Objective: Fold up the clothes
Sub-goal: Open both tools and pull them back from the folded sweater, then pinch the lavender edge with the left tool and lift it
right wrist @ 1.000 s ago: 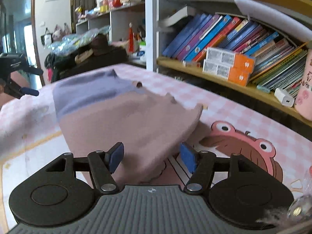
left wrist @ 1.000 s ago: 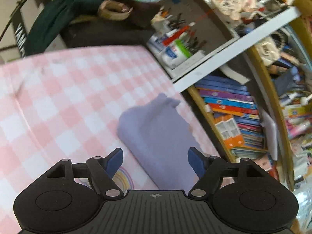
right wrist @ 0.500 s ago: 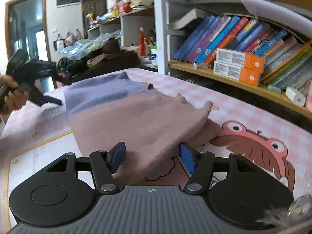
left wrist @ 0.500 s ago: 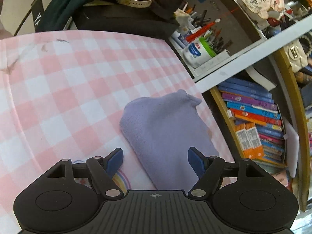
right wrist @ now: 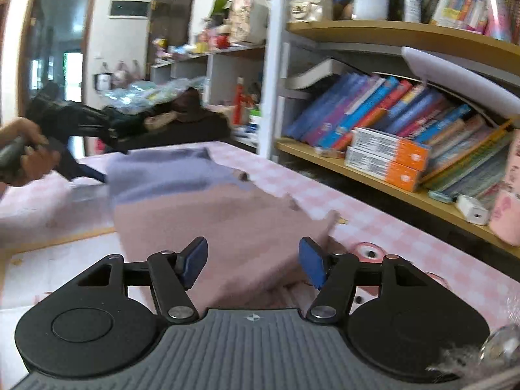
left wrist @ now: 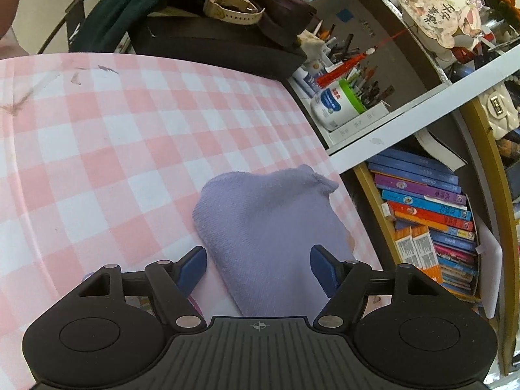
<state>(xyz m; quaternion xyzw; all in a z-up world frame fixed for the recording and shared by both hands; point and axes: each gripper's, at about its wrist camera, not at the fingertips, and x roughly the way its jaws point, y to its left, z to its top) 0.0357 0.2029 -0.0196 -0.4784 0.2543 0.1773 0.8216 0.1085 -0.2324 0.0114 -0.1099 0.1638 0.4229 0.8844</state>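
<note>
The garment (left wrist: 269, 234) lies flat on the pink-and-white checked tablecloth (left wrist: 97, 149), close to the table edge that faces the bookshelf (right wrist: 406, 159). It has 2 colour zones: a lilac end and a dusty-pink end (right wrist: 227, 224). The left gripper (left wrist: 258, 268) sits over the lilac end, its 2 blue pads (left wrist: 191, 268) spread to either side of the cloth; the jaws are closing, the cloth shows between them, and neither pad presses on it. The right gripper (right wrist: 253, 265) sits over the pink end, jaws parted to a medium gap, pink cloth visible between its pads (right wrist: 312, 266) with no contact evident; nothing is gripped. In the right wrist view, a hand (right wrist: 22, 159) holds the left gripper at the far lilac edge, that gripper's tip just beside the cloth; this part of the frame is blurred, so contact cannot be confirmed. A cartoon print (right wrist: 373, 253) on the tablecloth lies just beside the pink end. Behind the table stands a dark bag (left wrist: 211, 42) with a watch (left wrist: 234, 6) on top, and a white jar with a green lid (left wrist: 338, 104) on a shelf.
</note>
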